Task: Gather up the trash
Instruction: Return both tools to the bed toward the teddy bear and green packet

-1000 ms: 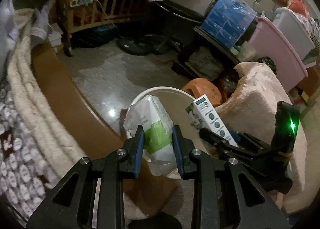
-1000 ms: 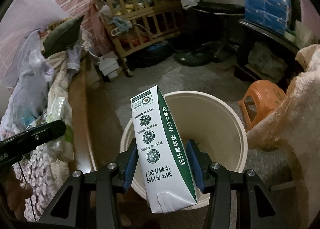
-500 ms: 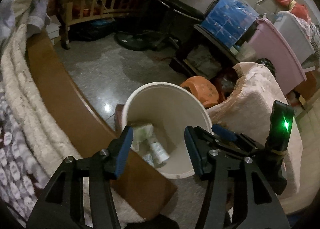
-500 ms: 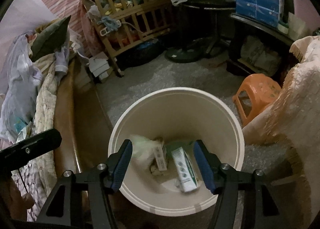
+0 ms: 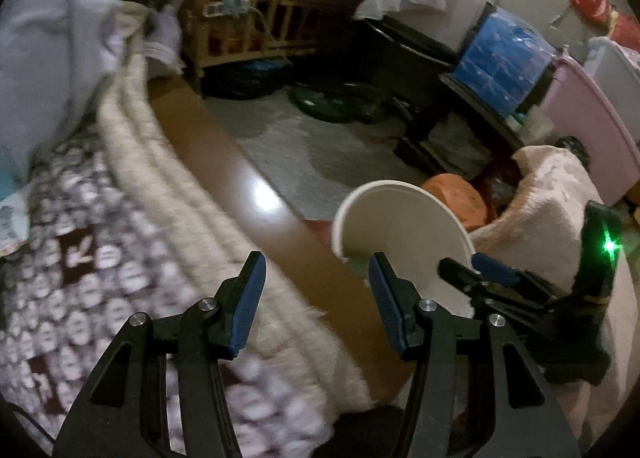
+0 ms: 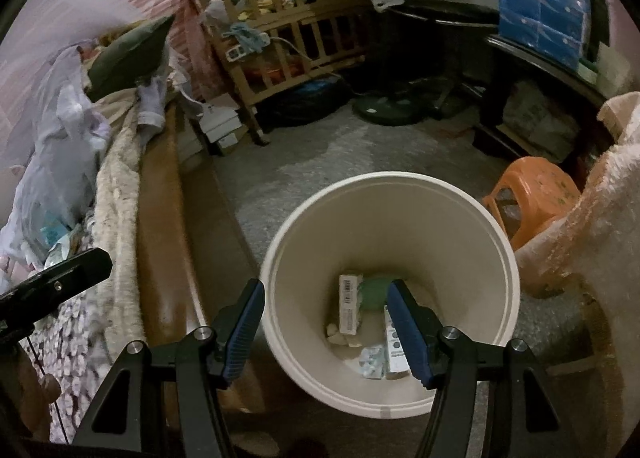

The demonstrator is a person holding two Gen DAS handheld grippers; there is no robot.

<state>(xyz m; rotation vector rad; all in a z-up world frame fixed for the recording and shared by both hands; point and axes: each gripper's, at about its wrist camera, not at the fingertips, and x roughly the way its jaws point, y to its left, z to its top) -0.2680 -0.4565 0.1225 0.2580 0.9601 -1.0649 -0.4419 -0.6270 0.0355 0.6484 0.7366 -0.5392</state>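
A white round bin [image 6: 492, 258] stands on the floor beside the bed. Inside lie a white carton [image 6: 349, 304], a green-and-white wrapper [image 6: 374, 292], a milk carton [image 6: 394, 354] and small scraps. My right gripper [image 6: 326, 324] is open and empty above the bin's near rim. My left gripper [image 5: 316, 298] is open and empty over the bed's edge, left of the bin [image 5: 396, 226]. The right gripper's fingers [image 5: 492, 276] show in the left wrist view over the bin.
The bed with a patterned blanket [image 5: 80, 258] and brown wooden frame [image 5: 240, 186] lies at left. An orange stool [image 6: 532, 194] and a fluffy pink cover [image 6: 600, 226] flank the bin at right. A wooden crib [image 6: 288, 30] stands behind.
Both grippers opened and dropped the wrapper and the milk carton into the bin. The left gripper has since swung left over the bed.
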